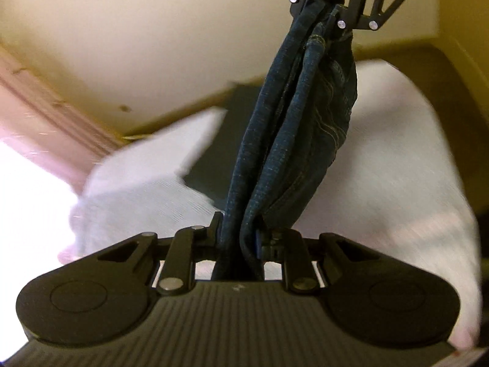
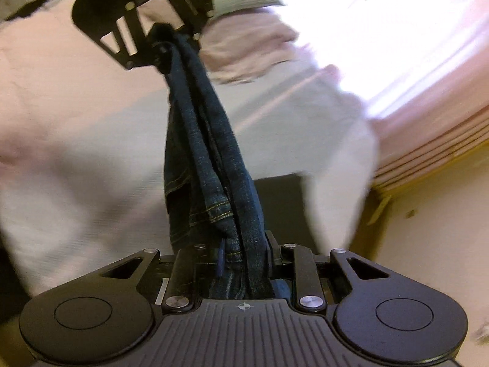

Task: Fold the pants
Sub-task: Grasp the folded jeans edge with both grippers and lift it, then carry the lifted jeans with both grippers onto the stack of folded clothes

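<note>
- The left gripper (image 1: 240,229) had its jaws pinched tight on a bunched end of the dark blue denim pants (image 1: 290,140), the cloth gathered between its fingers and running back toward the camera.
- In the left wrist view the right gripper (image 1: 325,9) showed at the far top, its jaws likewise clamped on the other end of the same garment.
- The pants were strung between the two grippers in a thick twisted rope, with one wider fold, stitched in tan thread, bulging to the right of the strand.
- The right wrist view gave the mirror: the right gripper (image 2: 244,244) gripping denim (image 2: 211,153) between its jaws, and the left gripper (image 2: 162,42) at the far top left biting the opposite end.
- A hem with tan stitching sat close to the right gripper's fingers.
- The garment hung clear above a white bedsheet (image 1: 397,153), not lying on it.
- A flat dark rectangular object (image 1: 214,153) lay on the bed below the pants; what it was could not be told.
- A cream floor (image 1: 137,46) lay beyond the bed, and much of the background was blurred.
</note>
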Motion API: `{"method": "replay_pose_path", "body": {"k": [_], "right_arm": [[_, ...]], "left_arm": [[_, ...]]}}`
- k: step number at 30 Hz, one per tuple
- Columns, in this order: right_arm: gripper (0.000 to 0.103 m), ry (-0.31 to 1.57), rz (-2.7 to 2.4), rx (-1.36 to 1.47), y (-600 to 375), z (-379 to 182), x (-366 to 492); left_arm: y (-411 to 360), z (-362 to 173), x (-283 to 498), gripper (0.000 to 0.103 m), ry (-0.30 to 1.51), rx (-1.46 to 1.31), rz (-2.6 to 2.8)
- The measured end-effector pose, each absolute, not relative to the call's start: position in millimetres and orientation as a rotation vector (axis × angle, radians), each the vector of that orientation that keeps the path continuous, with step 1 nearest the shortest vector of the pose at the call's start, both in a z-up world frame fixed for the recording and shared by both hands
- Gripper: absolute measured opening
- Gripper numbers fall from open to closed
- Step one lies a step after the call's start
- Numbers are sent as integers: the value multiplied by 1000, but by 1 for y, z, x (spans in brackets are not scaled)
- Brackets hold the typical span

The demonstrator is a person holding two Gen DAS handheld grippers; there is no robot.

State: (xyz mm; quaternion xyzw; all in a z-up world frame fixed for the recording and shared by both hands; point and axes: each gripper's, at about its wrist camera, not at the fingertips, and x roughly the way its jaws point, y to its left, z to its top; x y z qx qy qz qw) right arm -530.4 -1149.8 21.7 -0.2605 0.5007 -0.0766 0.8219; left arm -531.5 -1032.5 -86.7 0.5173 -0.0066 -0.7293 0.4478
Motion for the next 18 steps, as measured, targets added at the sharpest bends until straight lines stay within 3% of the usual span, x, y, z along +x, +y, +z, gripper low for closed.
{"method": "replay_pose_path", "body": {"k": [5, 8, 13, 15, 18], "right_arm": [[21, 945, -281, -746, -1237, -17, -523], [21, 927, -314, -811, -1256, -96, -523], [21, 1011, -227, -793, -1251, -223, -539], [22, 975, -227, -810, -1243, -235, -549], [22, 959, -238, -801, -1251, -229, -553]], "left_arm": [[-1132, -114, -558, 16, -181, 1194, -1663], [-1164, -180, -570, 16, -214, 1188, -1614], [-1166, -324, -593, 17, -84, 1299, -1641], [-1155, -357, -601, 17, -111, 1318, -1629], [-1151, -363, -602, 17, -134, 1296, -1624]]}}
